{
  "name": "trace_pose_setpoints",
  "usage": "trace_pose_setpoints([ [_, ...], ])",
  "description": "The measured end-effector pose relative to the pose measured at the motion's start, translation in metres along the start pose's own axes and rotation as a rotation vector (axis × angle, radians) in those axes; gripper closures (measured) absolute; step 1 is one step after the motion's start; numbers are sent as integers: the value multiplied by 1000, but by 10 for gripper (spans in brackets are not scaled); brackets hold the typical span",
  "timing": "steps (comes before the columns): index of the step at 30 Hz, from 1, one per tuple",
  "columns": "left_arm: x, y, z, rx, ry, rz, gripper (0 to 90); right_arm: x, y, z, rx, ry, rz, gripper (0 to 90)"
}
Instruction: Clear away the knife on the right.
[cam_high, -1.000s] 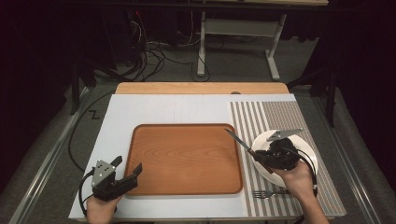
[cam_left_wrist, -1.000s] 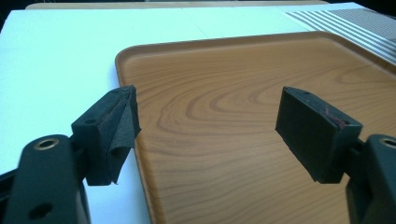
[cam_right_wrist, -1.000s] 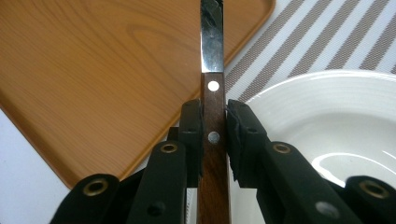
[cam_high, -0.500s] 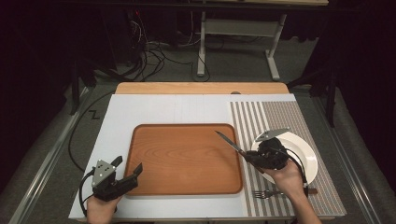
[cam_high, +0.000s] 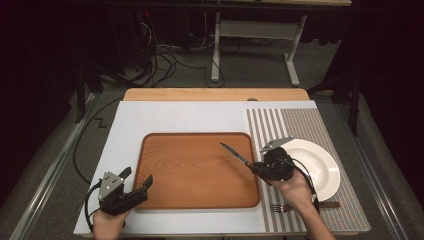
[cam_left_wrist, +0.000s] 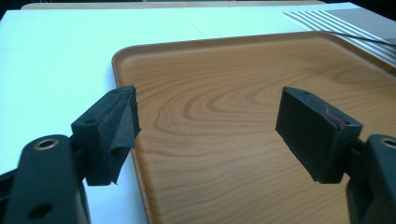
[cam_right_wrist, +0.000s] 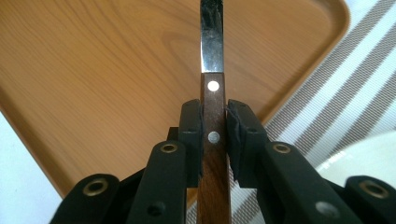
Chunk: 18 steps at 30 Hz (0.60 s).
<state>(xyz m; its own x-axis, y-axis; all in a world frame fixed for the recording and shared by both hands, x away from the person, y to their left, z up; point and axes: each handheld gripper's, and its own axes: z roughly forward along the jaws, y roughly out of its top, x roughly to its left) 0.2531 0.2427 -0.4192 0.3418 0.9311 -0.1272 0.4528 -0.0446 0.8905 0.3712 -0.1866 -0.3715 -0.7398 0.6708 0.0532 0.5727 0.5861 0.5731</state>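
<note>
The knife (cam_right_wrist: 212, 88) sits pinched by its wooden handle between the pads of my right gripper (cam_right_wrist: 214, 133), blade pointing forward and away from me. In the right gripper view two rivets show on the handle, one just ahead of the pads and one between them, and the steel blade runs out over the tray (cam_right_wrist: 93, 70). In the high view the knife (cam_high: 235, 153) is held above the tray's right edge, its tip over the tray (cam_high: 190, 170) and its handle end in my right gripper (cam_high: 260, 167), which is over the boundary between tray and striped mat (cam_high: 285, 125). I cannot tell from the pictures whether the blade touches the wood. Just right of that hand a white plate (cam_high: 320, 170) rests on the mat, and a fork (cam_high: 280, 207) lies near the mat's front edge, partly hidden under my wrist. My left gripper (cam_high: 137, 187) rests at the tray's front left corner, on the white board (cam_high: 165, 117). Its fingers (cam_left_wrist: 109, 130) are spread wide with nothing between them; the left gripper view looks across the bare tray (cam_left_wrist: 233, 116) through the gap. A loose flap of pad covering hangs from the left-hand finger in that view.
</note>
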Motion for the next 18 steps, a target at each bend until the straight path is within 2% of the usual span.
trace_pose_setpoints([
  [7, 0, 0, 0, 0, 0, 1, 224, 6, 6, 21, 25, 13, 17, 776],
  [18, 0, 0, 0, 0, 0, 2, 224, 18, 10, 47, 82, 21, -3, 773],
])
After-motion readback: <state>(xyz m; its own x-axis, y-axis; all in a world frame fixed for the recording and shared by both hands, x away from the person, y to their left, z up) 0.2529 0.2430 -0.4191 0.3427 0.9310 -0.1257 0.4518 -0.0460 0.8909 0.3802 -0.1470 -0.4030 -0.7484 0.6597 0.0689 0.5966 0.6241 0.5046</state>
